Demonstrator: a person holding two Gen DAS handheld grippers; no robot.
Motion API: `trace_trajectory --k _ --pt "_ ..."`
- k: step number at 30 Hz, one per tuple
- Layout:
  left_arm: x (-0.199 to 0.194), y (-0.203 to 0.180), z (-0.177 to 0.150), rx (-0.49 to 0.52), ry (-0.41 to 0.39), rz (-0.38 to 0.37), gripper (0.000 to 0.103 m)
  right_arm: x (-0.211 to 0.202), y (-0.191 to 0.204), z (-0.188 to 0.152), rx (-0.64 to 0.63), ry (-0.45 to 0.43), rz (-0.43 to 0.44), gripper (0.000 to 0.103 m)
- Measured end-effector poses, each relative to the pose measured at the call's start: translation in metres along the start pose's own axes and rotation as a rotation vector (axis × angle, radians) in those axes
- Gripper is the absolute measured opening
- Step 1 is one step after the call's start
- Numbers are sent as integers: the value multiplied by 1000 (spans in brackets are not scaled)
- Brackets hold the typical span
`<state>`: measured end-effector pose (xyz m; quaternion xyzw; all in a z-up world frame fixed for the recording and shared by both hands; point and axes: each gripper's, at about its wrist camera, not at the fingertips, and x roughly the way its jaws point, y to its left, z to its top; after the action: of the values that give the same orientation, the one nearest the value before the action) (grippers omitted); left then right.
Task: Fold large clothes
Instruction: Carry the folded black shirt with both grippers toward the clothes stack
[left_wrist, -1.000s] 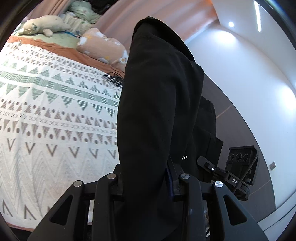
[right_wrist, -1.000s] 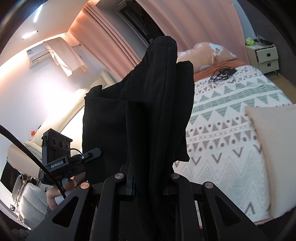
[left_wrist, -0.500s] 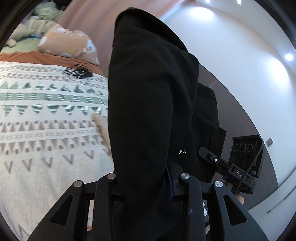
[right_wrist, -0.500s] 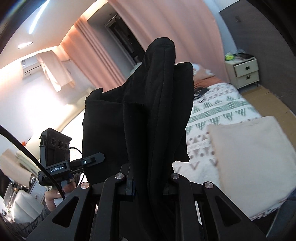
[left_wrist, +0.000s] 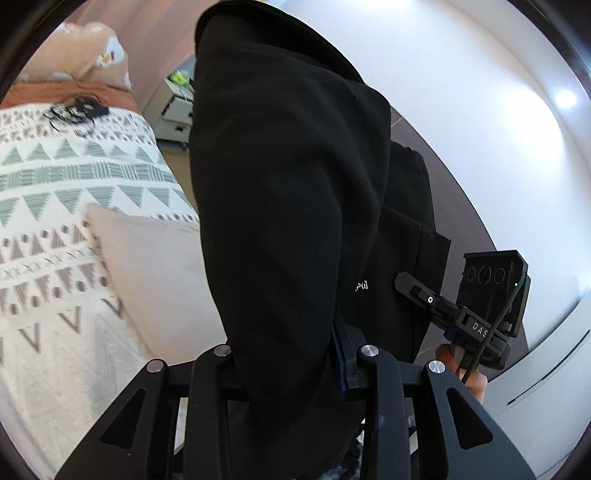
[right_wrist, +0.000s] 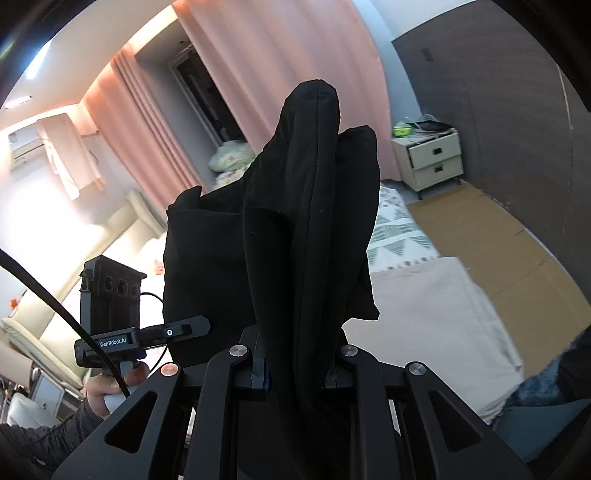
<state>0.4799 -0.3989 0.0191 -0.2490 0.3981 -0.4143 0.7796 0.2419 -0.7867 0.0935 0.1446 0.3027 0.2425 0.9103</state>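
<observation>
Left wrist view: the left gripper (left_wrist: 291, 369) is clamped on a thick bunch of a black garment (left_wrist: 288, 192), which rises in front of the lens and hides most of the room; small white lettering (left_wrist: 361, 286) shows on the cloth. To the left lies a bed under a patterned bedspread (left_wrist: 74, 184), with a folded cream cloth (left_wrist: 155, 273) on it near the bed's corner, a tangle of black cable (left_wrist: 74, 110) further up and a peach pillow (left_wrist: 85, 55) at the head. The right gripper (left_wrist: 476, 314) is seen from outside at the right, close against the garment's far edge, a hand (left_wrist: 465, 369) on its grip. Right wrist view: the right gripper (right_wrist: 295, 373) has its jaws pinched on a gathered fold of the same garment, which stands upright between them, clear of the bed. The left gripper, at lower left, is touching the cloth's other side. Beyond are pink curtains (right_wrist: 258, 74), a white nightstand (right_wrist: 430, 158), brown flooring (right_wrist: 498, 236) and the cream cloth again. The garment is being carried, held at two points above the bed's edge. To finish this step cleanly, both grips should hold level and taut, and the cloth is best lowered flat onto open bedspread, beside the cream cloth and not overlapping it.
</observation>
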Motion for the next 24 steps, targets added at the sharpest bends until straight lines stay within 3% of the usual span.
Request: trace_trajectory --k 5,11,19,23,24 --pt "41 29 4 -74 54 -41 32 10 -2 6 2 67 -48 13" --pt "88 79 9 -151 121 -33 31 48 -9 11 31 149 -97 13" --pt "138 155 12 -257 203 32 32 119 -21 7 110 253 -174 14" --pt "155 181 12 -307 259 86 33 151 -41 3 269 297 -236 19" --pt "158 186 12 -306 271 97 37 155 -45 4 290 305 -255 21"
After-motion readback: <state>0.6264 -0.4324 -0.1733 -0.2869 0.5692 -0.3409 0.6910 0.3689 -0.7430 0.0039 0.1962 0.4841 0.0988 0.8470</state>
